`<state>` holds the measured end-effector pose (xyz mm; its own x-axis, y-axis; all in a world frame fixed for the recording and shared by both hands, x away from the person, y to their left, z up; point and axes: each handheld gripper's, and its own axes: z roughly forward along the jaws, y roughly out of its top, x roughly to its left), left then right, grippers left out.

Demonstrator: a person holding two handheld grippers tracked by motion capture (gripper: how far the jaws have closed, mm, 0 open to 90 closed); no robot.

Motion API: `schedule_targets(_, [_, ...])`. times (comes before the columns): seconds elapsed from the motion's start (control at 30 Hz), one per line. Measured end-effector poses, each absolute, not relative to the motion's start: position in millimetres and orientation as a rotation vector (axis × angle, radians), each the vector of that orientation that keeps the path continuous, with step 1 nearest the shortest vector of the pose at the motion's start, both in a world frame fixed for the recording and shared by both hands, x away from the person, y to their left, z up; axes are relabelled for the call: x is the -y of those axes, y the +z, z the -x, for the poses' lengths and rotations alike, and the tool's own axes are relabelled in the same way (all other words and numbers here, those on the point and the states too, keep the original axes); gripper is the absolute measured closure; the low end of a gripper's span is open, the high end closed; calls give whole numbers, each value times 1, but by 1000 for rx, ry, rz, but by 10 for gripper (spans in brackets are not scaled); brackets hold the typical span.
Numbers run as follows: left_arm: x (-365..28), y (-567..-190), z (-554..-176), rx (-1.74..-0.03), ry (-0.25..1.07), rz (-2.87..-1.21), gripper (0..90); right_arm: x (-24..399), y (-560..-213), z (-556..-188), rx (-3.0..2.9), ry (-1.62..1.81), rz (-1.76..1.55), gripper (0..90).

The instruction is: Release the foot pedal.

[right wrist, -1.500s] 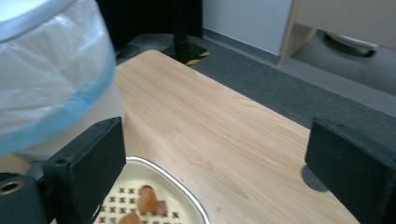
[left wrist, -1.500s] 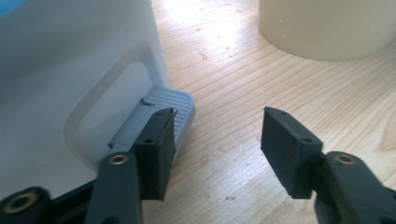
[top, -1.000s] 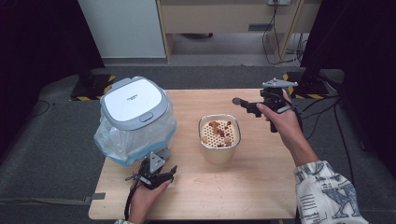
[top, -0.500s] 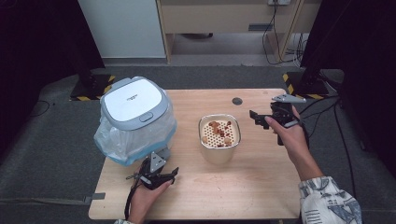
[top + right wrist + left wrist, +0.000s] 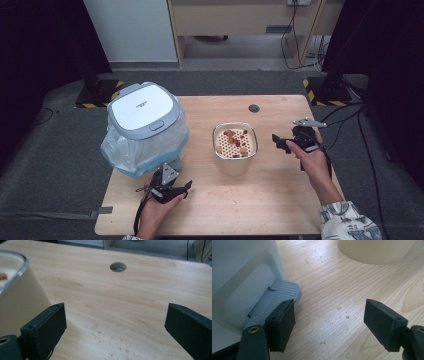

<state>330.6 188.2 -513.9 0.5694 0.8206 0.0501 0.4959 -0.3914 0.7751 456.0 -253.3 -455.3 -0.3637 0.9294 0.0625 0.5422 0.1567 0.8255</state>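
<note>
While the right gripper (image 5: 281,143) comes with jaws wide apart and empty, the cream container (image 5: 235,148) at the table's (image 5: 280,200) middle lies probably just beside its left jaw, nearer than the left gripper (image 5: 176,189), also open.

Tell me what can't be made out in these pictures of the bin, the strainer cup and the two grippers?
- Bin, high view: its lid hides the inside, and the bag veils its walls.
- Pedal, left gripper view: the left gripper jaw covers its near end.
- Cup, high view: the brown bits on its strainer are too small to identify.
- Cup, right gripper view: cut off by the left edge beside the right gripper.
</note>
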Motion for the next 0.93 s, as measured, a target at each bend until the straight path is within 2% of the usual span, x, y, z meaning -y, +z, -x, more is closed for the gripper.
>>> schedule_targets(0.7, [-188,-515,-331,-1046,549,-2072,238,239,-533,-449,-2096,806,-1549,40])
schedule_targets(0.93, [-188,-515,-332,-1049,547,-2071,239,232,-540,-444,-2043,845,-1510,18])
